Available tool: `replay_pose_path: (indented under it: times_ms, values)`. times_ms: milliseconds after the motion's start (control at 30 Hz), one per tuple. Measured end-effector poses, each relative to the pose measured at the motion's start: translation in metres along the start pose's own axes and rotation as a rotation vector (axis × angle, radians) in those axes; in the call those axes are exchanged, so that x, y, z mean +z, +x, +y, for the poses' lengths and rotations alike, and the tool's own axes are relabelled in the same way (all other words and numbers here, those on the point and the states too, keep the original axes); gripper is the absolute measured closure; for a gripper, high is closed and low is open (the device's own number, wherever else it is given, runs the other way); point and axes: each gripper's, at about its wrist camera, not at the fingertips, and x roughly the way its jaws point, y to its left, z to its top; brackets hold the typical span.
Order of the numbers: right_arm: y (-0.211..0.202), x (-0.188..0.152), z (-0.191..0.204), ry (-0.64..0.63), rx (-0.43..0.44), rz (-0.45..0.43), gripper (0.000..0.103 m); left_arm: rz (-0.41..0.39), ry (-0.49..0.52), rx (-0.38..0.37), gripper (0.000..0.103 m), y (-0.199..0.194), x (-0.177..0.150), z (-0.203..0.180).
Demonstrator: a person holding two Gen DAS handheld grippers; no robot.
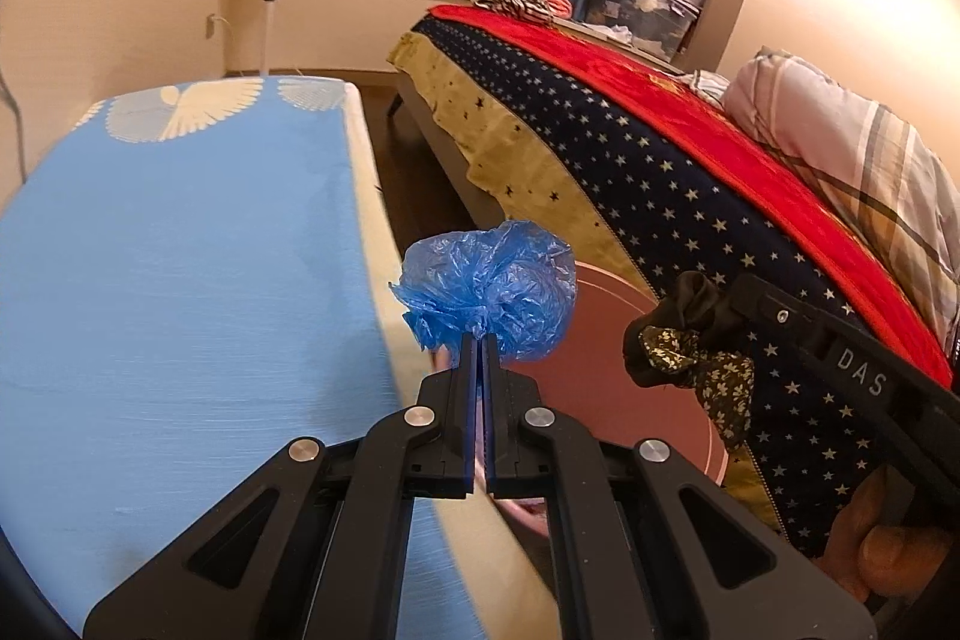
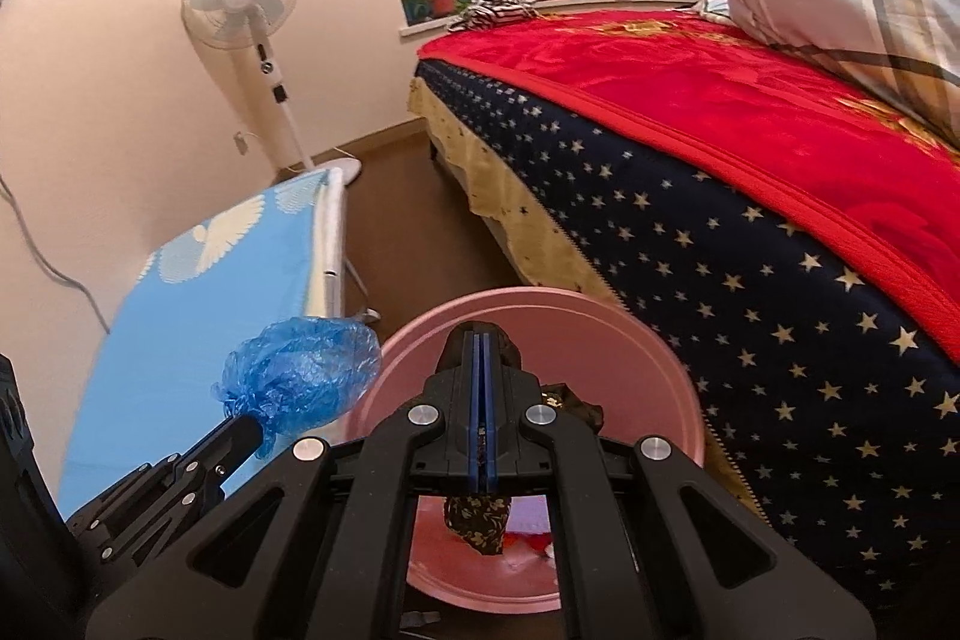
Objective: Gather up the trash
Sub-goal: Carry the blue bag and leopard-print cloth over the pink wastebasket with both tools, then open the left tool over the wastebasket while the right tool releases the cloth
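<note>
My left gripper is shut on a crumpled blue plastic bag and holds it over the near-left rim of a round pink bin. The bag also shows in the right wrist view. My right gripper is shut on a dark floral cloth scrap that hangs above the pink bin. In the left wrist view the right gripper holds that scrap to the right of the bag.
A blue-covered ironing board stands at the left. A bed with a starred navy cover and red blanket lies at the right. A standing fan is by the far wall. Dark floor runs between board and bed.
</note>
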Motion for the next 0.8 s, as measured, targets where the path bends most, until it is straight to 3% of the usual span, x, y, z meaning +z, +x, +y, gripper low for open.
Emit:
replay_pose_path:
  times_ms: [400, 467, 500, 533, 567, 633, 700, 800]
  values:
    - [0.011, -0.002, -0.019, 0.026, -0.068, 0.032, 0.1, 0.06, 0.003, -0.086, 0.101, 0.029, -0.002, -0.016]
    - [0.014, -0.003, -0.022, 0.035, -0.085, 0.052, 0.097, 0.08, -0.004, -0.115, 0.089, 0.032, -0.004, -0.015]
    - [0.016, -0.004, -0.023, 0.037, -0.097, 0.07, 0.092, 0.085, -0.009, -0.119, 0.068, 0.033, -0.005, -0.014]
    - [0.018, -0.006, -0.025, 0.042, -0.112, 0.085, 0.082, 0.084, -0.017, -0.118, 0.059, 0.032, -0.006, -0.012]
    - [0.018, -0.006, -0.027, 0.049, -0.119, 0.087, 0.075, 0.081, -0.023, -0.114, 0.059, 0.031, -0.006, -0.009]
    - [0.014, -0.006, -0.03, 0.063, -0.131, 0.082, 0.052, 0.08, -0.031, -0.111, 0.059, 0.029, -0.006, -0.006]
    - [0.007, -0.005, -0.03, 0.065, -0.137, 0.064, 0.046, 0.063, -0.037, -0.102, 0.057, 0.021, -0.006, -0.002]
    - [-0.003, -0.003, -0.027, 0.057, -0.134, 0.044, 0.03, 0.028, -0.029, -0.078, 0.037, 0.006, -0.007, 0.001]
